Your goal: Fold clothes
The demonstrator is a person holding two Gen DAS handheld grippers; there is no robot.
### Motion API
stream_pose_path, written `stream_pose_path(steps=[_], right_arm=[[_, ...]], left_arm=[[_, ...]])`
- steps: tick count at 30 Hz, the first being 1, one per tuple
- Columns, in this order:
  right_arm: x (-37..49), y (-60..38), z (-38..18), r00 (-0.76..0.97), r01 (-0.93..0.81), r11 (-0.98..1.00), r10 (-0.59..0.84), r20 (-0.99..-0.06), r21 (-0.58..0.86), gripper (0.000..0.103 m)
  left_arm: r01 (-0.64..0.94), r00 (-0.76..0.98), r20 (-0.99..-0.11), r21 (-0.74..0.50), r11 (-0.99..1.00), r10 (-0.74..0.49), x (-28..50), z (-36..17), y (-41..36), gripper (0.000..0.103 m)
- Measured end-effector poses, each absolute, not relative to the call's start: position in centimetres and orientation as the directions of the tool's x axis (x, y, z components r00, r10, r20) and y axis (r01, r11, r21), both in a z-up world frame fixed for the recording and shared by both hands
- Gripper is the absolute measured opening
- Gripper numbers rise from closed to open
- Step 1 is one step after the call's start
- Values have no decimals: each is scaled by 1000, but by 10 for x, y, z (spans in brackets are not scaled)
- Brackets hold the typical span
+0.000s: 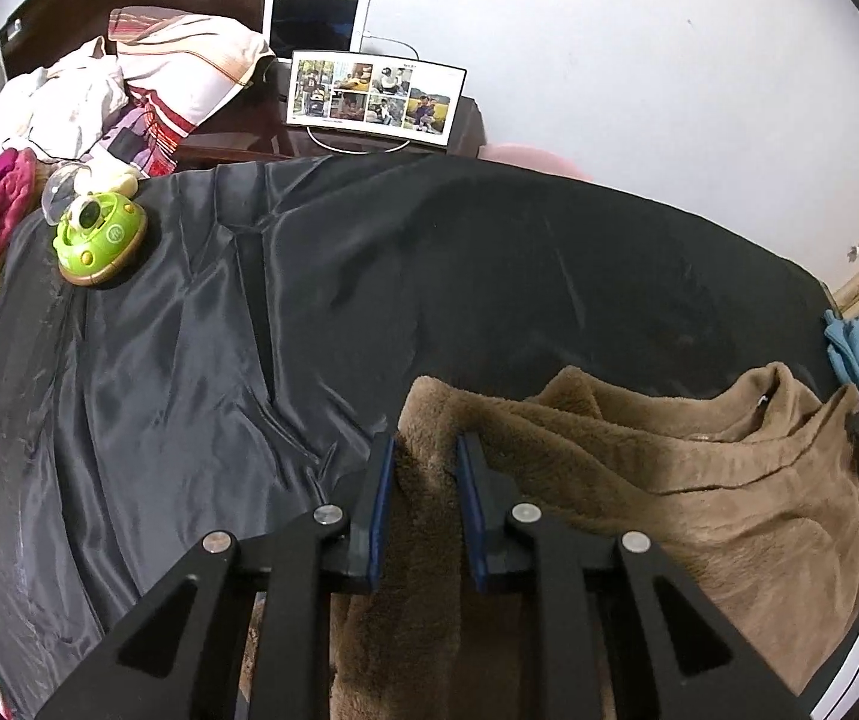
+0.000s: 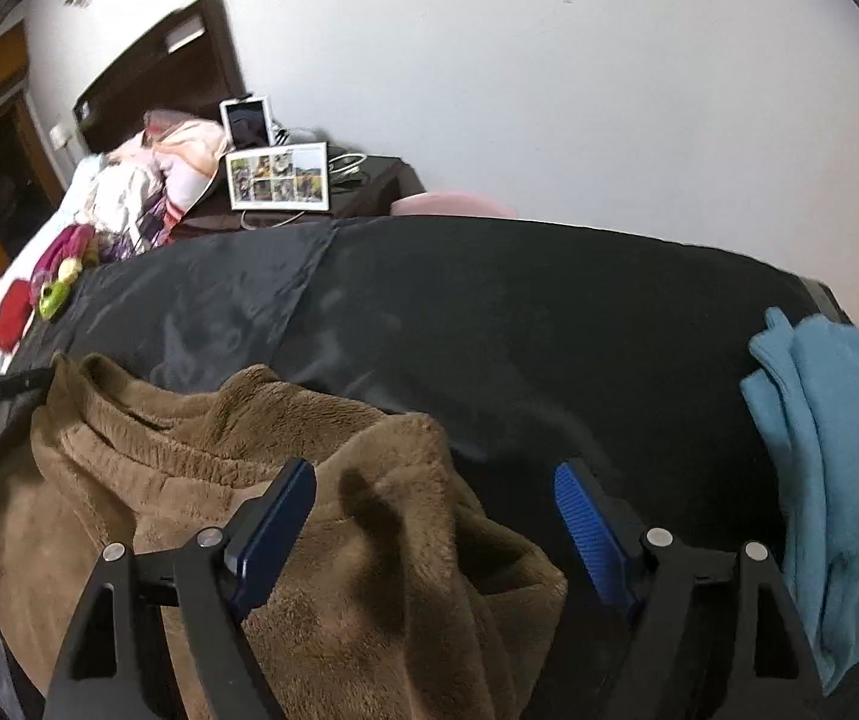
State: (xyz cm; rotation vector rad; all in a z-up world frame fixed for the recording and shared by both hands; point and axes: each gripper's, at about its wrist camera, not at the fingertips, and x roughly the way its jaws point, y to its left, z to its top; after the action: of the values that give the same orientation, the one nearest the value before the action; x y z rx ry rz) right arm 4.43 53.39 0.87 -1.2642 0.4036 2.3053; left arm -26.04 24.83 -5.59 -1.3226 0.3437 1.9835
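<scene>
I judge the brown fleece garment (image 1: 639, 468) soft, thick and floppy; it will sag, so I'd take it at its edges or corners. It lies bunched on the near side of the black sheet (image 1: 369, 276). My left gripper (image 1: 425, 450) is narrowed onto a fold of fleece. My right gripper (image 2: 435, 492) stands wide, fleece below and between its fingers, unpressed.
</scene>
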Motion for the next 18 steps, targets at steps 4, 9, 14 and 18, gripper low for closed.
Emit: stream_pose_path(steps=[4, 9, 14, 18], right_arm=[[32, 525, -9, -412, -503, -864, 239, -879, 1, 18], [47, 530, 29, -479, -611, -791, 386, -788, -15, 14], [41, 542, 36, -472, -644, -765, 422, -774, -25, 14], [31, 530, 29, -464, -612, -789, 407, -787, -47, 14]], left_arm=[[-689, -232, -879, -154, -709, 416, -259, -52, 249, 4], [-601, -345, -840, -145, -786, 419, -277, -29, 228, 0], [-596, -242, -848, -253, -762, 471, -289, -40, 223, 0], [-676, -135, -830, -322, -663, 541, -272, -40, 234, 13]])
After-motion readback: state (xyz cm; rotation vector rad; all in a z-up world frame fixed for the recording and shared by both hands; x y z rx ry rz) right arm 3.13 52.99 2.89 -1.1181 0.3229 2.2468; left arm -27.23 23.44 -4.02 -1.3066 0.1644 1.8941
